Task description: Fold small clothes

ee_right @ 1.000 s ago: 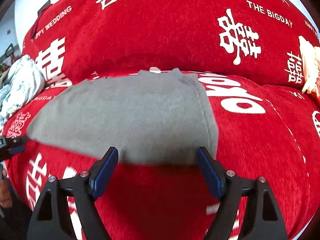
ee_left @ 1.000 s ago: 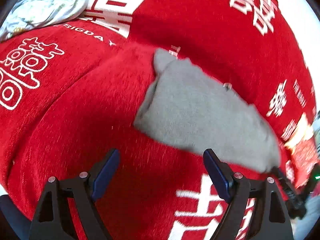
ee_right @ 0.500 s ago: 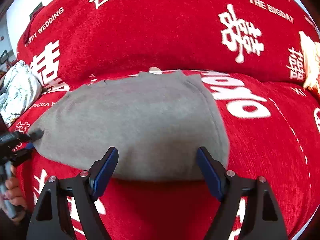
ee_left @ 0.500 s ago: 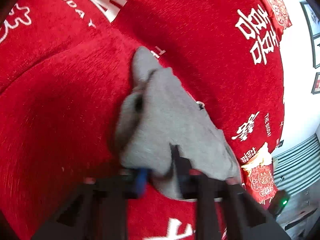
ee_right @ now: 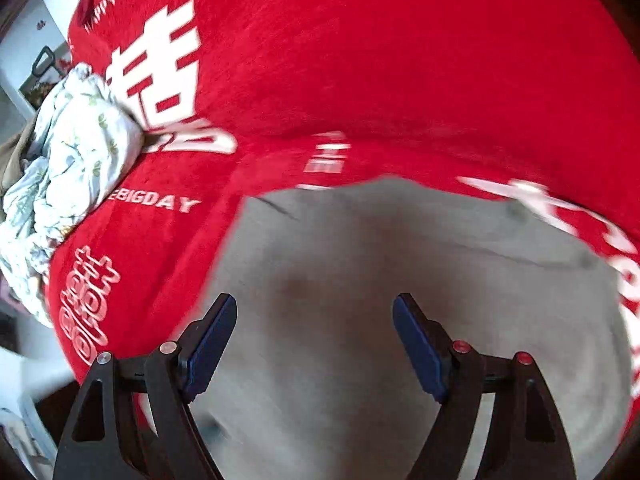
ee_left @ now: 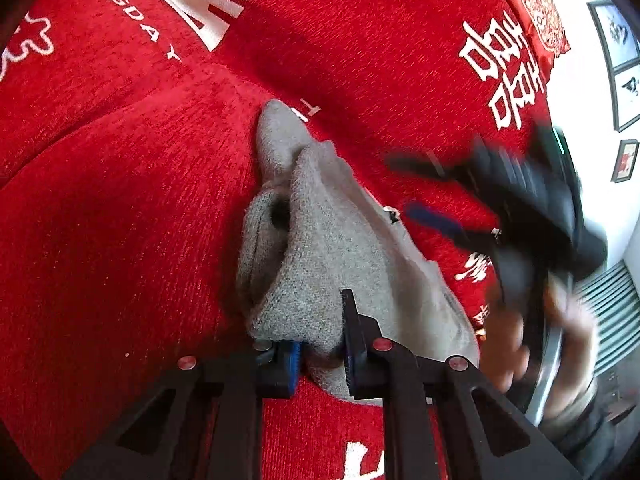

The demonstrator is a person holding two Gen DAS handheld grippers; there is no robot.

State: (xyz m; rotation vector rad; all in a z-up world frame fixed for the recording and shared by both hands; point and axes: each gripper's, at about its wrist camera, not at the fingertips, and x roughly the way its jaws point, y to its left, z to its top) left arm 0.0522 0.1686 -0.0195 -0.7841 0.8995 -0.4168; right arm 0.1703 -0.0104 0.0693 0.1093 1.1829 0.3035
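A small grey garment (ee_left: 332, 240) lies on a red sofa cover (ee_left: 120, 220) with white lettering. My left gripper (ee_left: 320, 344) is shut on the garment's near corner, and the cloth bunches up into a ridge in front of the pads. In the right wrist view the same grey garment (ee_right: 400, 280) fills the lower half, blurred. My right gripper (ee_right: 316, 340) hangs open just above its left part, with nothing pinched. The right gripper also shows blurred in the left wrist view (ee_left: 420, 196), with a hand (ee_left: 520, 344) on it.
A crumpled white floral cloth (ee_right: 68, 184) sits on the sofa to the left. Sofa back cushions (ee_right: 400, 48) rise behind the garment. A white wall with framed pictures (ee_left: 618, 40) lies at the far right.
My left gripper came down and shut on the garment's near corner, bunching it. My right gripper swept left across the garment, staying open, and now appears in the left wrist view.
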